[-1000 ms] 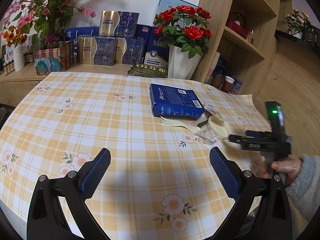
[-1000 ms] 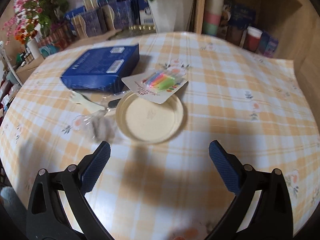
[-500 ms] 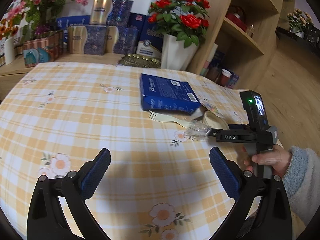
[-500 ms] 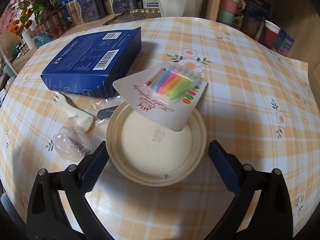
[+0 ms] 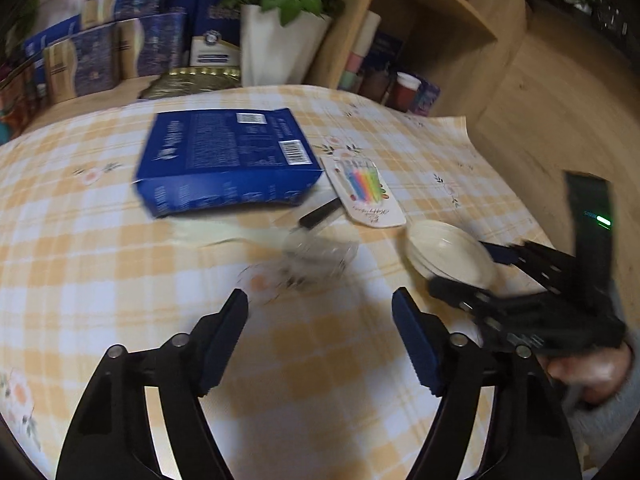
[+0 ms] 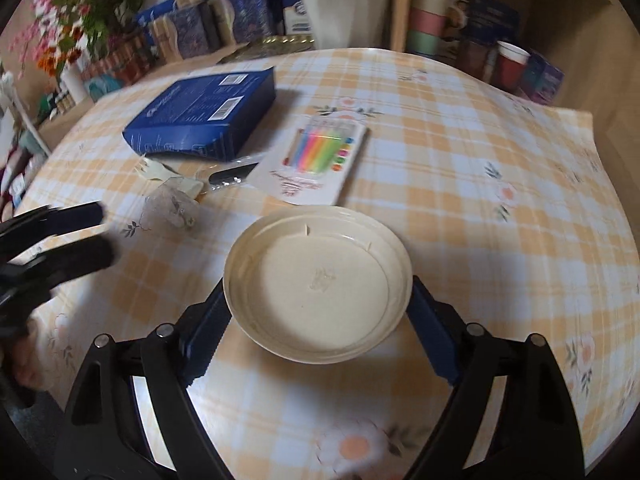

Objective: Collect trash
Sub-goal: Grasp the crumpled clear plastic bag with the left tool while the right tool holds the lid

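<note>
A cream paper plate (image 6: 320, 280) sits between the pads of my right gripper (image 6: 316, 304), whose jaws are closing on its rim. It hangs slightly off the checked tablecloth, clear of the candle card (image 6: 316, 160). In the left wrist view, my left gripper (image 5: 320, 304) has nothing between its closing jaws. It points at a crumpled clear wrapper (image 5: 316, 256) just ahead. A cream plastic fork (image 5: 216, 232) and a black utensil (image 5: 320, 214) lie beyond the wrapper, in front of a blue box (image 5: 224, 160). To the right are the plate (image 5: 448, 252) and the right gripper (image 5: 468, 270).
A white vase of red roses (image 5: 276, 40) and stacked gift boxes (image 5: 100, 60) stand behind the table. A wooden shelf unit (image 5: 420, 20) with cups rises at the back right. The tablecloth's edge (image 5: 468, 128) is at the right. A person's hand (image 5: 580, 372) holds the right gripper.
The left gripper has swung forward and down toward the wrapper, its jaws narrower. The right gripper has taken the plate by its rim, and the plate now sits clear of the candle card.
</note>
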